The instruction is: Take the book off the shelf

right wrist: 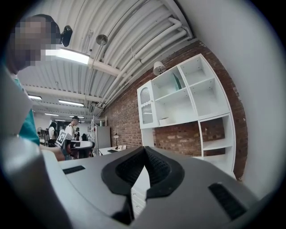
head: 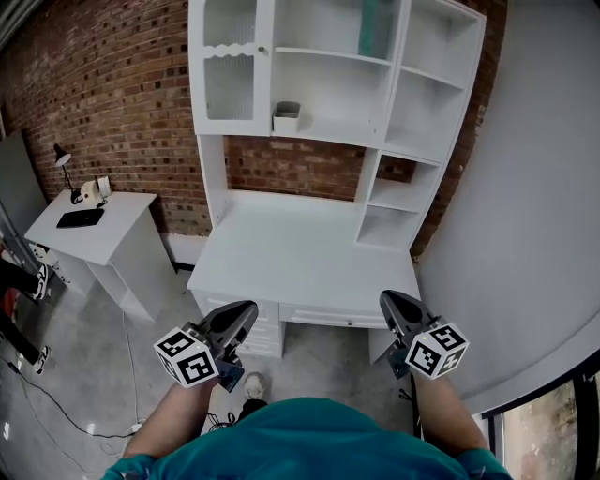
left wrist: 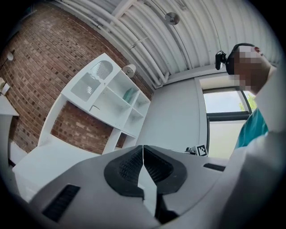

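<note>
Book [head: 378,28] upright on upper shelf [head: 333,54]; white box [head: 286,118] one shelf below.

A red brick wall [head: 112,94] runs along the far side. A white tabletop [head: 300,253] stands against it under a white shelf unit [head: 412,103]. Left, a smaller desk [head: 94,234] carries a black lamp [head: 64,169]. The floor [head: 84,375] is grey concrete, with a plain grey wall [head: 534,187] and a window [left wrist: 225,100] on the right. Strip lights [right wrist: 69,56] hang from a ribbed ceiling [right wrist: 120,40].

book [head: 378,28] on upper shelf [head: 323,53], desk [head: 300,258] below, side table [head: 108,234] left
</note>
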{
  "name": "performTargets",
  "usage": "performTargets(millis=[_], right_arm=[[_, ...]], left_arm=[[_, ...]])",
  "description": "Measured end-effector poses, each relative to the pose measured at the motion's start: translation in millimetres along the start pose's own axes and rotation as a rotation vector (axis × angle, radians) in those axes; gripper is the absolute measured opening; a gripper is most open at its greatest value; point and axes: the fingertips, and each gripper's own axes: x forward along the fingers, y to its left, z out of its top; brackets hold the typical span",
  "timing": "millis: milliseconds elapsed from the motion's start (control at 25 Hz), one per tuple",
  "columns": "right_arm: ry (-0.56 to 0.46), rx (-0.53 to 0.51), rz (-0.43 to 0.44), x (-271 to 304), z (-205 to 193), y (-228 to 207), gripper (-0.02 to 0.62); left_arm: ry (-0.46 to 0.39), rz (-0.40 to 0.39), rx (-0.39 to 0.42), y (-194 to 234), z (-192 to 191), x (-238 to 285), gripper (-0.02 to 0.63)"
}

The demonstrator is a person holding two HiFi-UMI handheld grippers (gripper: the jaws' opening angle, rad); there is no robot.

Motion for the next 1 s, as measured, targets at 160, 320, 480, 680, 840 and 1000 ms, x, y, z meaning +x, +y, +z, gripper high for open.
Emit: performTargets(millis=[160,320,480,680,840,1000], right_arm=[[-0.035,-0.018,-0.048,62,4,-18,0.022],[-0.048,-0.004,-0.088,135,9,-29,0.023],[-0.072,-0.022,-0.109,202,32,-35,0.023],[-0.087,-0.056,-0.129,268,54,-46,0.023],[-0.094,-0.056,-0.15,300,62,-63,0.023],[-0.099,-0.05,-0.166,317,71,-87,0.025]], left_arm=[[-0.008,-0.07,0.009,68,19,30,0.02],[0.01,-0.133,0.01,136,46,60,0.02],[0.032,-0.186,0.03,194,80,84,0.02],[0.03,-0.219,0.024,255,112,112,0.02],[0.041,-0.244,0.027,284,125,135,0.02],[0.05,-0.262,0.034,300,134,163,0.02]])
